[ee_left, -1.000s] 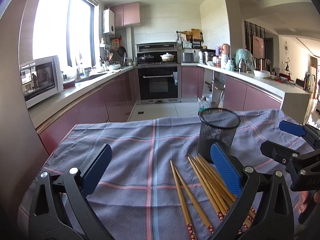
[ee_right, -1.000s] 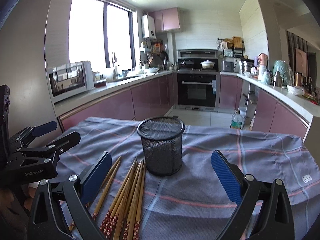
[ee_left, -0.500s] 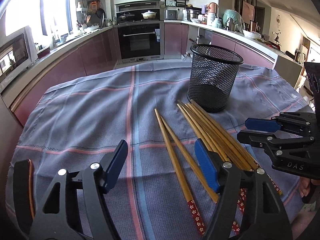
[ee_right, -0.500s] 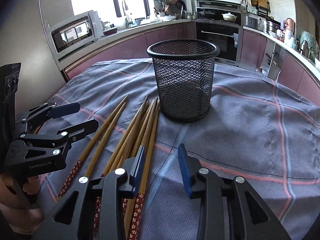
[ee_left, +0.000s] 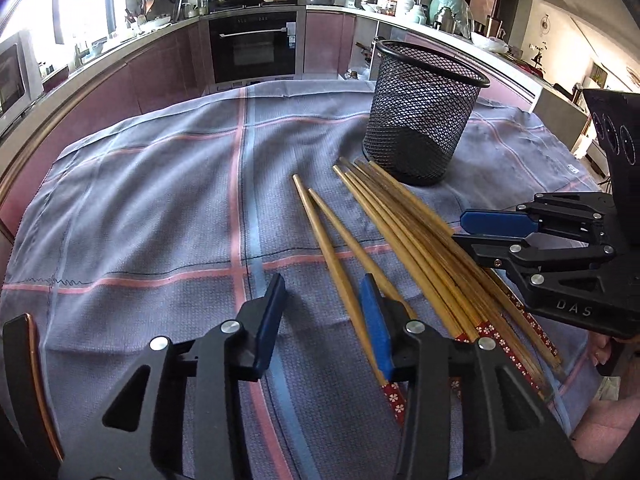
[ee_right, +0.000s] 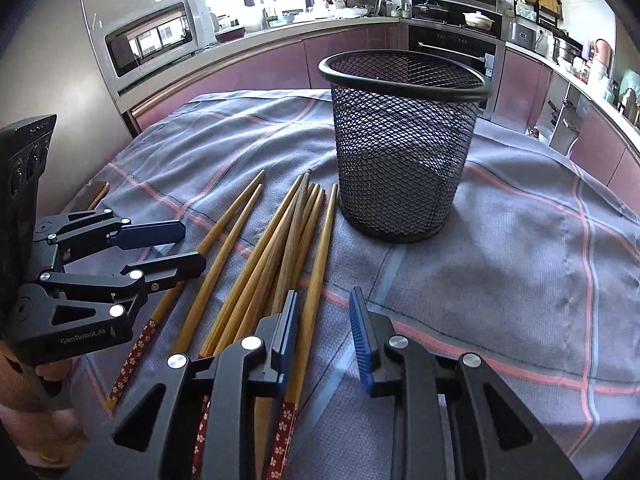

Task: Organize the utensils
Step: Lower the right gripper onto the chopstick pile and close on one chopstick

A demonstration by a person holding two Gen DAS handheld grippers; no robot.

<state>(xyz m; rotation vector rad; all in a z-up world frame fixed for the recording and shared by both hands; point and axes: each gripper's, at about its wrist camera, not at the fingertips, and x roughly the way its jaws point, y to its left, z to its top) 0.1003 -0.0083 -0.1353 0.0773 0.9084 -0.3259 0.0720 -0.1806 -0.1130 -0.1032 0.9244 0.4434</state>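
Several wooden chopsticks (ee_left: 404,232) with red flowered ends lie on a grey-blue checked cloth (ee_left: 160,200), tips toward a black mesh cup (ee_left: 420,112) that stands upright and looks empty. My left gripper (ee_left: 322,300) is open low over the cloth, with the leftmost chopstick (ee_left: 340,276) between its jaws. My right gripper (ee_right: 324,316) is open over the rightmost chopstick (ee_right: 320,256) of the bundle (ee_right: 276,248), near the cup (ee_right: 404,140). Each gripper also shows in the other's view: the right gripper (ee_left: 476,232) and the left gripper (ee_right: 180,246).
The cloth covers a table in a kitchen with purple cabinets, an oven (ee_left: 254,44) and a microwave (ee_right: 156,38) behind. A thin copper-edged object (ee_right: 96,194) lies at the cloth's left edge.
Both grippers have dropped and tilted down toward the chopsticks over the last second. Both jaws have narrowed from wide open to a smaller gap around single chopsticks.
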